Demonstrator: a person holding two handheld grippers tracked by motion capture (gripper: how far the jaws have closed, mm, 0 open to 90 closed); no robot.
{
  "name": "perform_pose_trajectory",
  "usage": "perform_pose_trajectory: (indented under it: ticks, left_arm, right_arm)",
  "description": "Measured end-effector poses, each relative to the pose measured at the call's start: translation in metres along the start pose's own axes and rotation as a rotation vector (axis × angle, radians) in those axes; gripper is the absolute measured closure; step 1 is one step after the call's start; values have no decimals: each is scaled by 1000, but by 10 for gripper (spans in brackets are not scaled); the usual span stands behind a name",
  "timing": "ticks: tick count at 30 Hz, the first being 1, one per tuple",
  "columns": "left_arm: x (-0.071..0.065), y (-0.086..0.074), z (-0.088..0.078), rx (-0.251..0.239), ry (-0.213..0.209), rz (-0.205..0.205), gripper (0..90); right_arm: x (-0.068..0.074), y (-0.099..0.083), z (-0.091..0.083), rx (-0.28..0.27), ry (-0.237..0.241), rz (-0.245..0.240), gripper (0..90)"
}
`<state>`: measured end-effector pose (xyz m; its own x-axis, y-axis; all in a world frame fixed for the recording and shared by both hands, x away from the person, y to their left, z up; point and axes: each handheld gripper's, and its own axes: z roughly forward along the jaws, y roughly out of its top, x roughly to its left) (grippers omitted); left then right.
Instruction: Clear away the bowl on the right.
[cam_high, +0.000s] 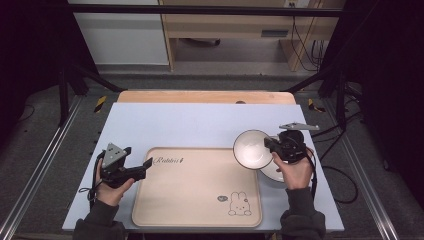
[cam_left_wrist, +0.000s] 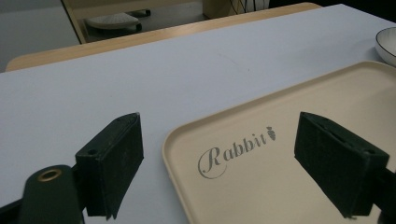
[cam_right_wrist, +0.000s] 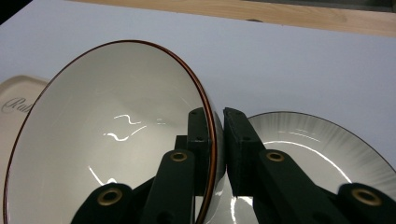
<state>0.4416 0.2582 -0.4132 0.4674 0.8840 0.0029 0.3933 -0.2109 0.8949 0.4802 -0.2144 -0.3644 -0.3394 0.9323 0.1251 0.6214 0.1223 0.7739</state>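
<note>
Right gripper (cam_high: 270, 145) clamped on a bowl (cam_high: 252, 148), fingers (cam_right_wrist: 201, 135) pinching the rim: one inside, one outside against the wall. Bowl raised and tipped on edge, opening turned toward the tray, white inside with a thin dark-red rim (glare streaks on the glaze in the right gripper view). Just past the outer finger, and lower, a plate (cam_right_wrist: 322, 144) flat on the counter (cam_high: 200, 120), white with a dark rim, partly hidden under the right hand (cam_high: 292, 172) in the high view.

Left gripper (cam_high: 147, 163) held low over the tray's near-left corner, fingers (cam_left_wrist: 112, 163) wide apart and gripping nothing. Between them in the left gripper view, the tray (cam_left_wrist: 289, 107) corner with the word "Rabbit" and a small carrot mark; one finger over bare counter, the other over the tray. Left hand (cam_high: 112, 187) wrapped round the gripper body, grey plate on top.

Tray beige, rectangular, bare inside apart from its print (a rabbit drawing near the right-front corner). Bowl hanging just beyond the tray's far-right corner.
</note>
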Motion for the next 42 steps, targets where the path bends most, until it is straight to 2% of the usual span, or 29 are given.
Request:
perform_pose_trajectory:
  ticks: [1, 12, 33, 42]
  left_arm:
    - [0, 0, 0, 0, 0, 0, 153]
    - [0, 0, 0, 0, -1, -1, 153]
    - [-1, 0, 0, 2, -3, 5, 153]
    - [-1, 0, 0, -1, -4, 5, 153]
  right_arm:
    - [4, 1, 0, 0, 18, -10, 812]
    - [22, 2, 6, 4, 64, -38, 812]
    - [43, 6, 15, -21, 122, -64, 812]
    - [58, 9, 28, -8, 147, -89, 812]
